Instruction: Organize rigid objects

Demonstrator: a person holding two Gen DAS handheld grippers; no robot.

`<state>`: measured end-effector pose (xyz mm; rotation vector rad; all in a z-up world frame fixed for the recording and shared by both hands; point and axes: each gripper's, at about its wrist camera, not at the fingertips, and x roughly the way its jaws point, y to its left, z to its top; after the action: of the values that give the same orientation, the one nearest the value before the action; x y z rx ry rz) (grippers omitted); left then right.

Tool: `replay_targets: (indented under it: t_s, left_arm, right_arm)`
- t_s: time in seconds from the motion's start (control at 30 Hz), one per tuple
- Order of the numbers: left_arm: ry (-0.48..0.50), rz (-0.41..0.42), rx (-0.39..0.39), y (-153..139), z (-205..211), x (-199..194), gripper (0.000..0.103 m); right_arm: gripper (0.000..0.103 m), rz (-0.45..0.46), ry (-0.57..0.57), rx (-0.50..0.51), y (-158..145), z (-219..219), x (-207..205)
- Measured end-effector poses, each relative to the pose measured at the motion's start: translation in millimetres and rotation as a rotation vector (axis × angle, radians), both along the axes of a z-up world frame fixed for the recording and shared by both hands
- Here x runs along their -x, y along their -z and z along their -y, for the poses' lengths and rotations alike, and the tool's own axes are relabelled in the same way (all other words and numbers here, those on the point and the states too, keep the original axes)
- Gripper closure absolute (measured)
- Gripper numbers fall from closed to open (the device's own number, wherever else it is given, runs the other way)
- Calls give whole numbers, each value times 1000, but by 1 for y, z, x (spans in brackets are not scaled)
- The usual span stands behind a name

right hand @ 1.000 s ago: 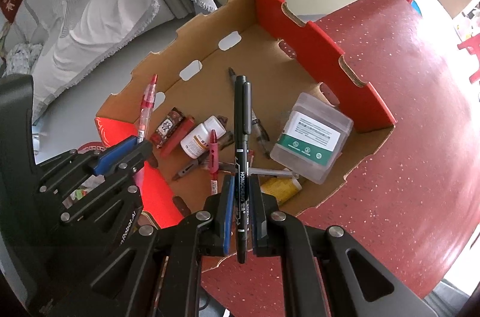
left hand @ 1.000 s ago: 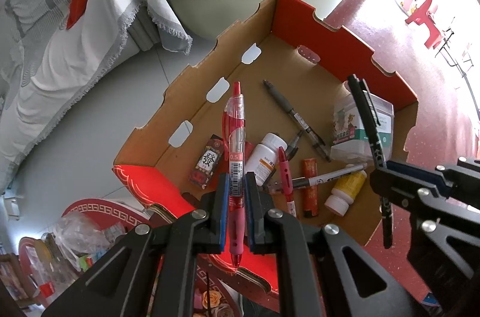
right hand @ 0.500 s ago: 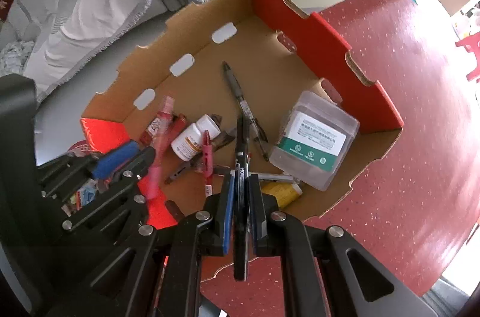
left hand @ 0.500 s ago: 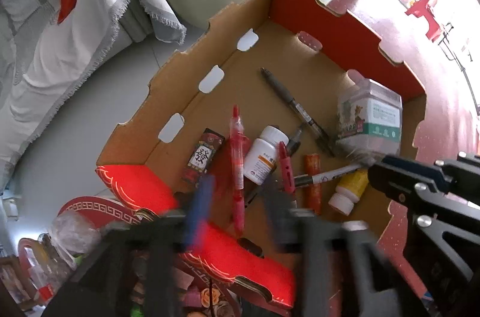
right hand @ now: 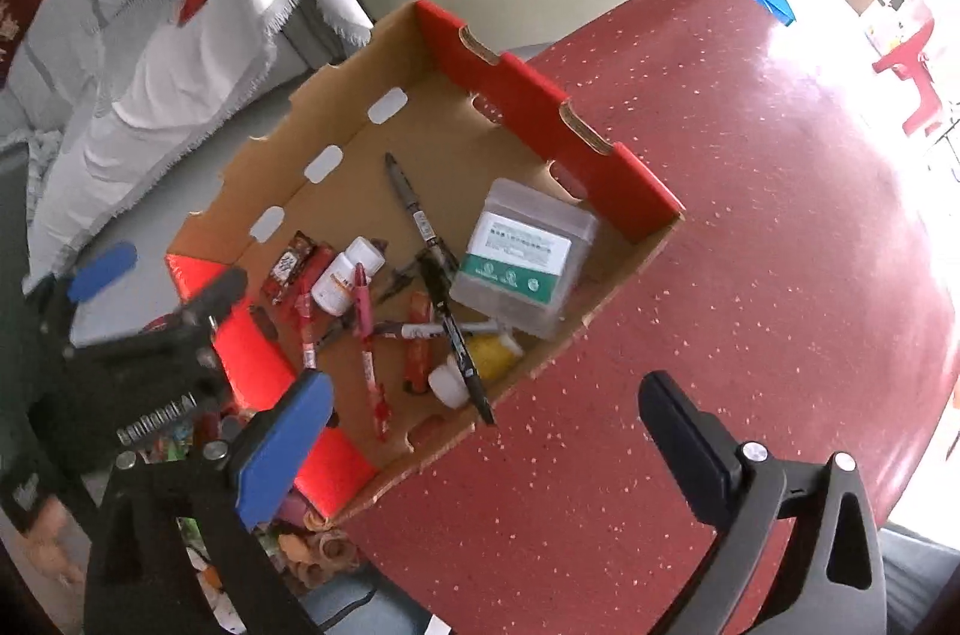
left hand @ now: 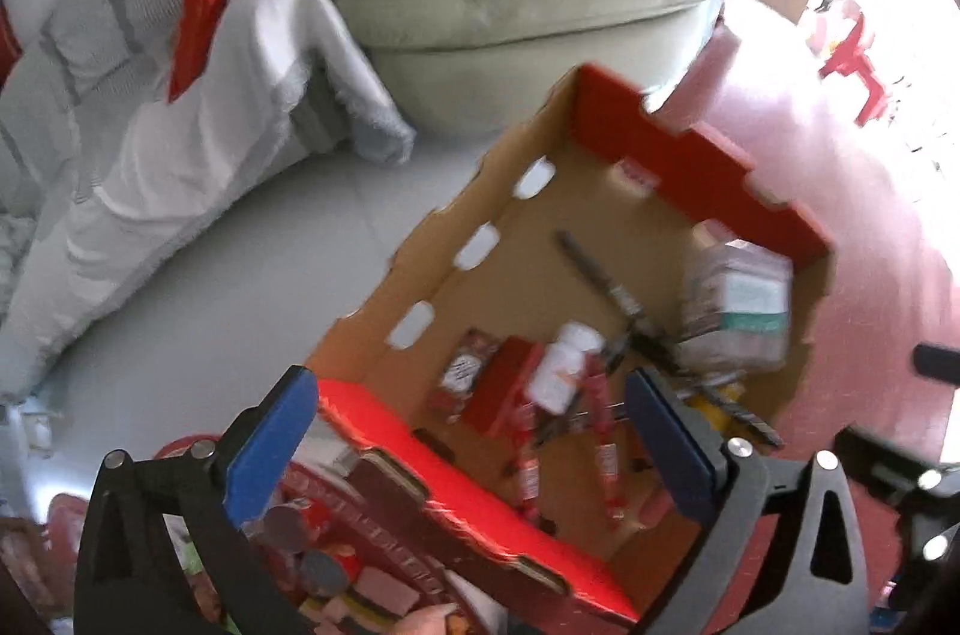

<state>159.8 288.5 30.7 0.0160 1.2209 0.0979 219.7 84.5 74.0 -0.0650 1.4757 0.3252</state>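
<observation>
- Left gripper [left hand: 474, 440]: its blue-padded jaws have just been opening and stand wide apart, nothing between them, above the near red edge of the box.
- Cardboard box [right hand: 336, 95]: shallow, brown corrugated inside, red outside, with oval slots; it sits on the speckled red counter [right hand: 750, 245].
- In it lie thin pens, a black marker [right hand: 447, 320], a white pill bottle [right hand: 348, 275] and a clear plastic case [right hand: 525, 257].
- Right gripper [right hand: 489, 440]: jaws just opened, spread wide, empty.

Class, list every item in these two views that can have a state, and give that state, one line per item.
Left claw: open, empty, jaws just opened.
Right claw: open, empty, jaws just opened.
Cardboard box: open-topped, on the red table.
Black marker: lying in the box, capped, tip over the rim.
Clear plastic container: lid shut, in the box.
White bottle: capped, lying down.
</observation>
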Motion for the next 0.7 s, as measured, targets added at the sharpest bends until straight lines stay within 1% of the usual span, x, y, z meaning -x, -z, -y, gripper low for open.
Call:
replay_targets:
  t_s: [0.03,0.07,0.1,0.13,0.2,0.3,0.47,0.57,0.7]
  left_arm:
    - [1,-16,40,-1,0,-1,1]
    - [2,-55,65,0,0,-3,1]
    - [1,-72,66,0,2,-4,1]
    - [-6,-74,53,-1,3,-4,1]
    - [-14,-82,0,-3,8,-1,1]
    - [-3,-108,-17,-2,12,2,1]
    - [-5,-108,-39,-5,12,8,1]
    - [-13,-113,-27,-6,10,10,1]
    - [-18,-117,-30,-5,7,11,1]
  right_arm:
    - [0,-1,2,-6,-3,3,3]
    - [0,2,6,-11,-6,5,7]
    - [0,7,8,-16,-8,6,10]
    - [0,15,10,-17,-11,8,12]
    - [0,27,-6,-1,-16,6,16]
    - [0,24,-32,17,-21,1,18]
    - [0,30,-35,12,-27,-1,19]
    - [0,36,-50,14,-29,-6,19]
    - [0,38,-64,12,-30,-11,20]
